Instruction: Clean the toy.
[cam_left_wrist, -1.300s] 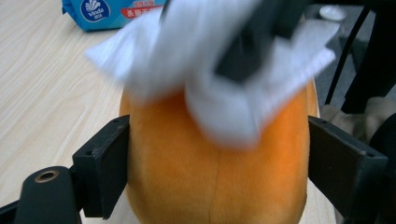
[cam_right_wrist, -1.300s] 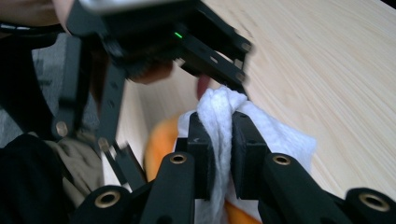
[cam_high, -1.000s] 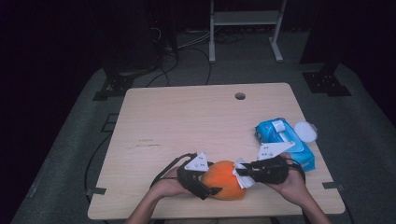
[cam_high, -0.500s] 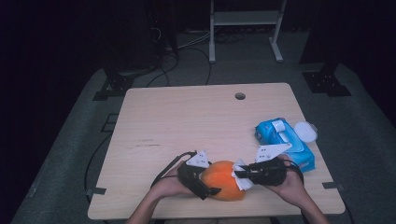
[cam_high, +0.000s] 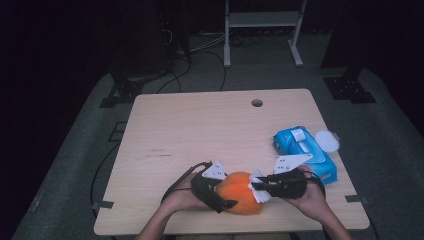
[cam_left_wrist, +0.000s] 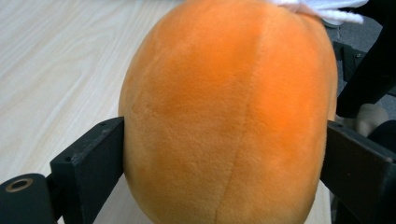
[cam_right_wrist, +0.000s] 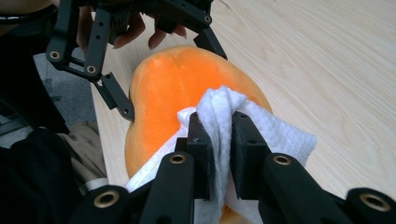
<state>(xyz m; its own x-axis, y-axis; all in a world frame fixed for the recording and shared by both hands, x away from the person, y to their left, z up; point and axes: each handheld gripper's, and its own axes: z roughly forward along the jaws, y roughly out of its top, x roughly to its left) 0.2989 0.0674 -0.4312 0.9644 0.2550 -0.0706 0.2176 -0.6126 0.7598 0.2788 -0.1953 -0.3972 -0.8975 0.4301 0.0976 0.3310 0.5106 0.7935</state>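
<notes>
An orange plush toy (cam_high: 240, 192) lies near the table's front edge. My left gripper (cam_high: 227, 192) clasps it from the left. In the left gripper view the toy (cam_left_wrist: 224, 116) sits between the two wide-set jaws of that gripper (cam_left_wrist: 224, 140) and both pads touch its sides; the jaws have just widened a little around it. My right gripper (cam_high: 257, 186) comes in from the right, shut on a white wipe (cam_high: 260, 192). In the right gripper view its jaws (cam_right_wrist: 222, 126) pinch the wipe (cam_right_wrist: 275, 135) against the top of the toy (cam_right_wrist: 163, 93), with the left gripper (cam_right_wrist: 170, 79) behind.
A blue pack of wipes (cam_high: 305, 150) with its white lid (cam_high: 327, 140) flipped open lies at the right edge of the wooden table (cam_high: 200, 130). A cable hole (cam_high: 257, 103) is near the far edge. A metal stand (cam_high: 262, 20) is on the floor beyond.
</notes>
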